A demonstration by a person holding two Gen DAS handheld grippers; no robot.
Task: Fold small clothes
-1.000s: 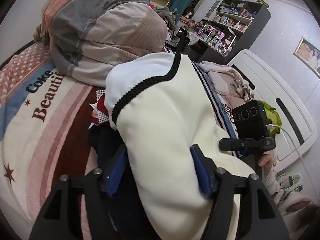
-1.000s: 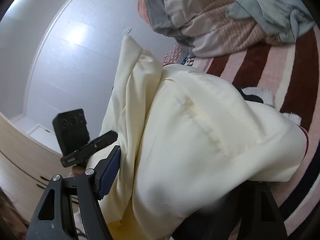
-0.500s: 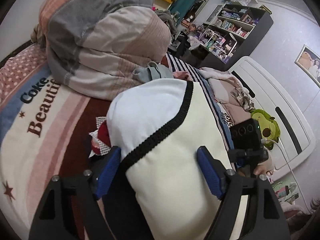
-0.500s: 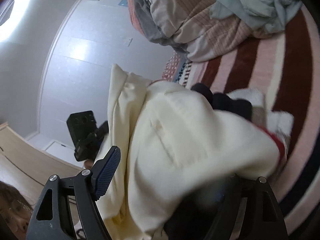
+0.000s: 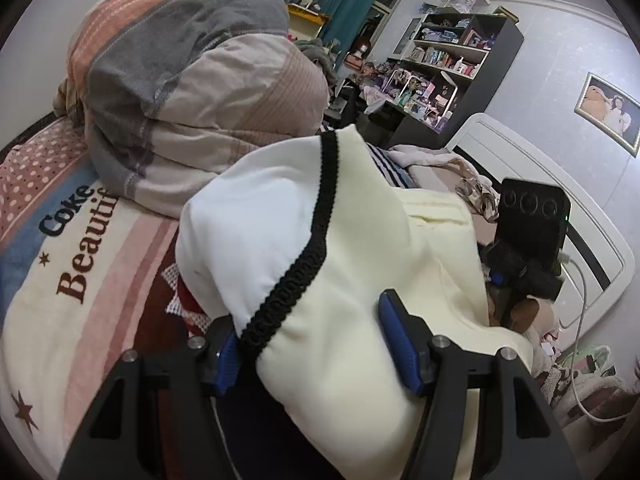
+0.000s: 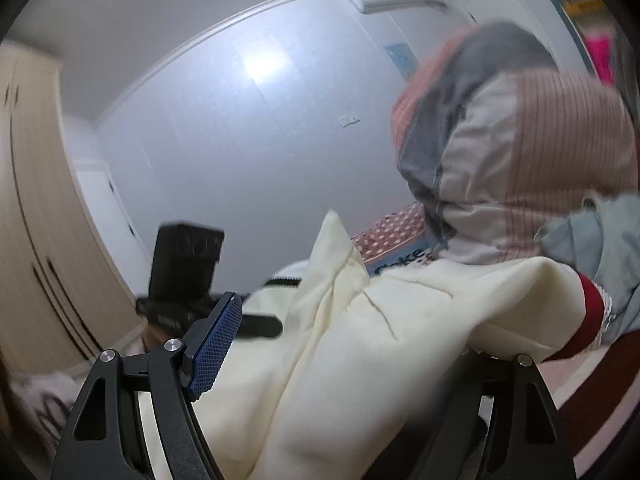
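Since a second ago the right gripper (image 6: 340, 344) has swung upward with the cream garment (image 5: 360, 280), lifted over the striped blanket (image 5: 80, 280). Left gripper (image 5: 316, 344) is closing on its bunched near edge; whether the right one pinches cloth I cannot tell. Mid-fold: next, lay it flat.

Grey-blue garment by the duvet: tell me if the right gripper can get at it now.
Probably not yet. The right gripper has the cream garment draped between its fingers, bulging between it and the grey-blue garment. The cream one would need setting down first.
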